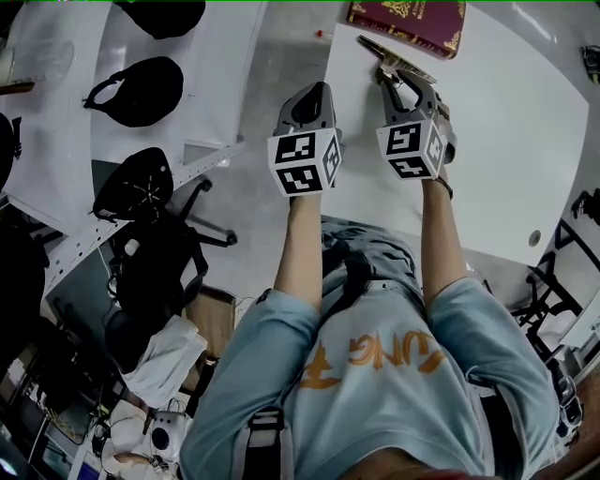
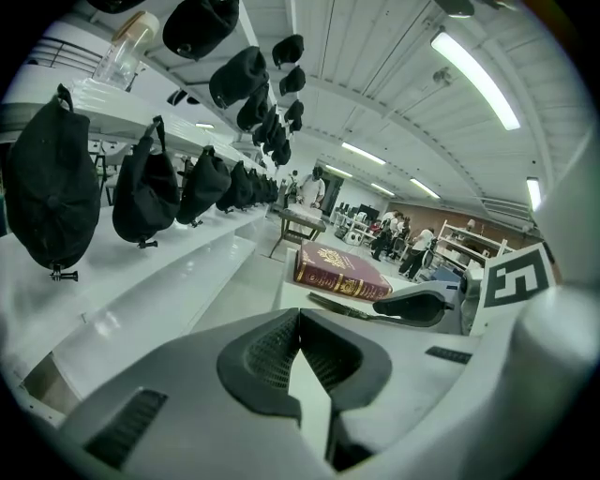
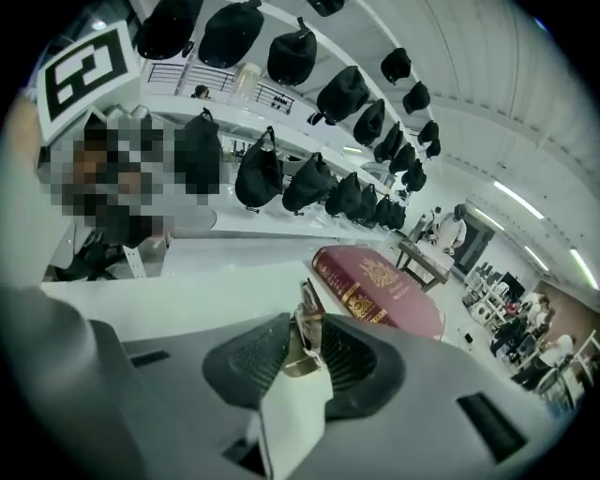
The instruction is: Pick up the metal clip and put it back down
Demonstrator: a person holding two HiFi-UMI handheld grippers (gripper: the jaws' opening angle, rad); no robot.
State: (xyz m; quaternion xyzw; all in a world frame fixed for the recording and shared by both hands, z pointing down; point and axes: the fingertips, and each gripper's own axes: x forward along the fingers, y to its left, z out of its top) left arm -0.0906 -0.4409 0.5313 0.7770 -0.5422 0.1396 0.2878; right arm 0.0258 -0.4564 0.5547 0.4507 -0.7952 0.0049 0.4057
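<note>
The metal clip (image 1: pixel 391 57) is a long, brass-coloured strip held over the white table (image 1: pixel 506 141), just in front of a red book (image 1: pixel 408 21). My right gripper (image 1: pixel 392 79) is shut on the clip's near end. In the right gripper view the clip (image 3: pixel 306 330) stands pinched between the pads, with the book (image 3: pixel 380 286) beyond it. My left gripper (image 1: pixel 317 94) hovers by the table's left edge, shut and holding nothing. The left gripper view shows its jaws (image 2: pixel 300 317) closed together, and the clip (image 2: pixel 342 307) and book (image 2: pixel 339 272) ahead to the right.
Black caps (image 1: pixel 141 89) lie on the white tables (image 1: pixel 56 112) to the left. A black office chair (image 1: pixel 141 187) stands below them. The person's body fills the lower middle of the head view. People and shelving show far off in the gripper views.
</note>
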